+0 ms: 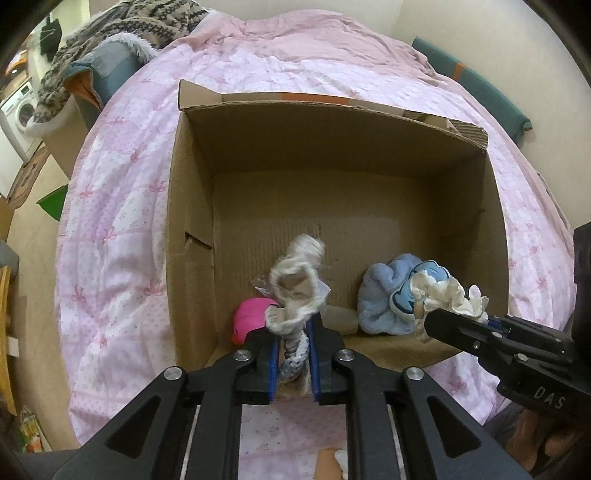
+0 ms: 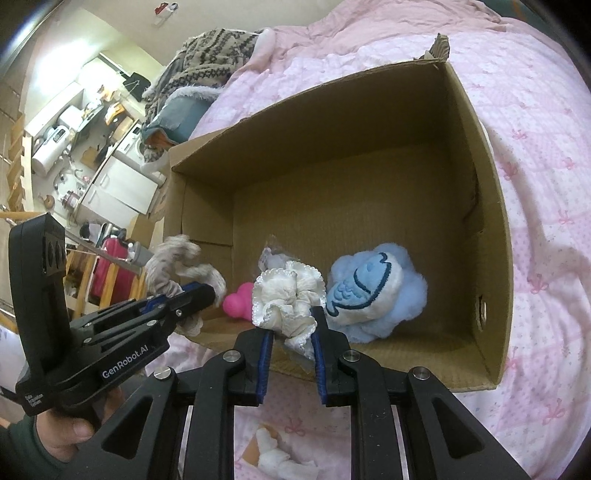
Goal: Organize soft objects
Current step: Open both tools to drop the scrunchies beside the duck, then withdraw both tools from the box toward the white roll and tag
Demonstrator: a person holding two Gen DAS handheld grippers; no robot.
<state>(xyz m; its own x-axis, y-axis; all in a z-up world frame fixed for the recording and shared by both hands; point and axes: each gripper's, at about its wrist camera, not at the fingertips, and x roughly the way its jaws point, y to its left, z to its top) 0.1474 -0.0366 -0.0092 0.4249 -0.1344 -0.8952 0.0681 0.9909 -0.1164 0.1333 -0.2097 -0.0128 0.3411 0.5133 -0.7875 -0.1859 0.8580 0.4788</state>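
- The left wrist view looks forward and down along the left gripper (image 1: 291, 354), close over the near rim of the cardboard box (image 1: 192, 206).
- The right wrist view looks along the right gripper (image 2: 291, 354), angled leftward into the cardboard box (image 2: 491, 229), equally close.
- Both share the box interior, the blue plush (image 1: 384, 291) (image 2: 373, 291), the pink bedspread (image 1: 122, 206) (image 2: 539, 147), and each other's gripper.

A bed under a pink bow-print quilt (image 1: 122, 206) fills the room. At 11 o'clock in the left wrist view, a patterned knit blanket (image 1: 122, 26) drapes over a teal cushion (image 1: 110, 70). A white washing machine (image 1: 20, 110) stands at 9 o'clock; a cluttered kitchen counter (image 2: 85, 110) shows under bright light.
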